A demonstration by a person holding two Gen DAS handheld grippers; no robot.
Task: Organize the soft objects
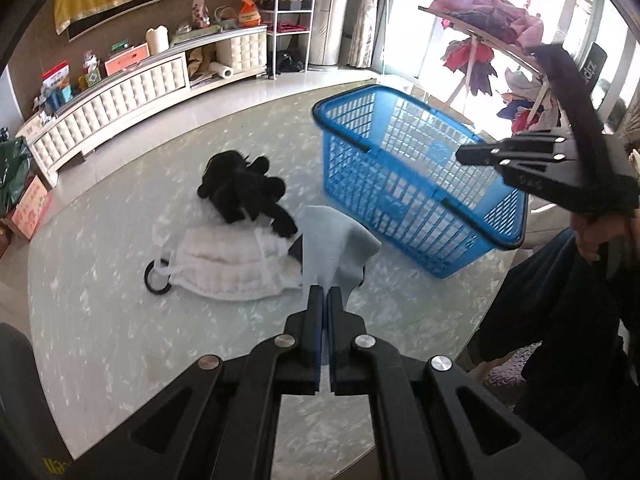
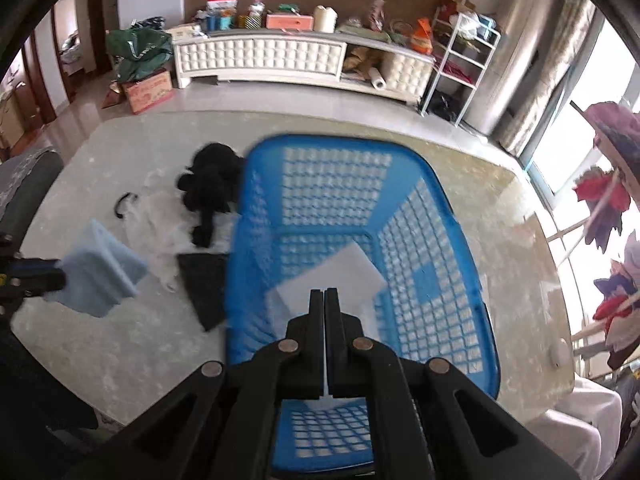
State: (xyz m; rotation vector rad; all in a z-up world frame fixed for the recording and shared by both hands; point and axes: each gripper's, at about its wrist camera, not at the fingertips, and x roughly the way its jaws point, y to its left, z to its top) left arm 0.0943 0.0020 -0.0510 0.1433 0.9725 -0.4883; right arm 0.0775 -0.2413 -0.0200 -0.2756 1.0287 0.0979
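Soft objects: five items on a pale marbled table (image 1: 120, 320), beside or over a blue plastic mesh basket (image 1: 404, 184).

Pale blue cloth (image 1: 332, 240): thin, creased into angular folds, hanging clear of the table at the near left of the basket. Pinched at its lower edge by the left gripper (image 1: 325, 292), jaws pressed together on the fabric.

White sheet (image 2: 340, 276): flat, thin, pale, with a squared far corner. Seen in the right wrist view over the inside of the basket. Clamped by the right gripper (image 2: 325, 294), jaws fully together on its near edge. Whether resting on the basket floor or hanging above it cannot be told.

Black plush toy (image 1: 244, 192): fuzzy, lumpy, with several limbs; lying on the table left of the basket, far side of the white pad.

White quilted pad (image 1: 232, 268): stitched in ribs, with white straps at its left end; flat on the table, near edge of the toy touching it.

Black ring (image 1: 154, 280): small, at the pad's left end, under the strap.

Dark flat cloth (image 2: 204, 292): angular, lying just left of the basket wall.

Basket: upright, open top, handles folded down on the rim.
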